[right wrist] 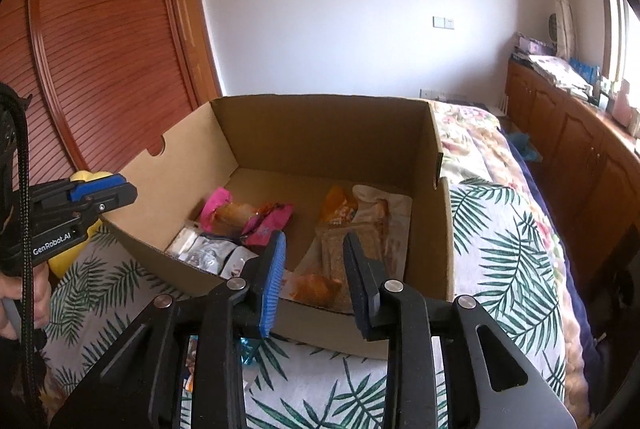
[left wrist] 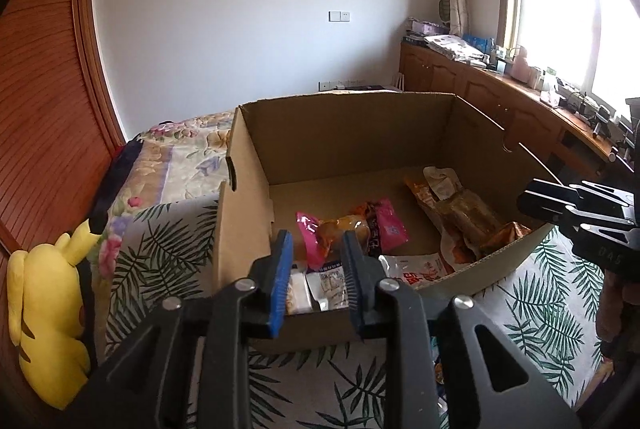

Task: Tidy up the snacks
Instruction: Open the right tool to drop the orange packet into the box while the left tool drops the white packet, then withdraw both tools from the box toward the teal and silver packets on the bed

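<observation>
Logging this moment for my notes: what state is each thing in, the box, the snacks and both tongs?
Cardboard box: open-topped, upright on the leaf-print bedspread.
Pink snack packet: sealed, lying inside the box.
Orange snack bags: lying inside the box.
White packets: lying by the near wall.
Left tongs: open, empty.
Right tongs: open, empty.

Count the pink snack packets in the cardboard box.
2. One pink packet lies left of the golden snack; the other pink packet lies right of it, both in the cardboard box. More may be hidden underneath.
</observation>
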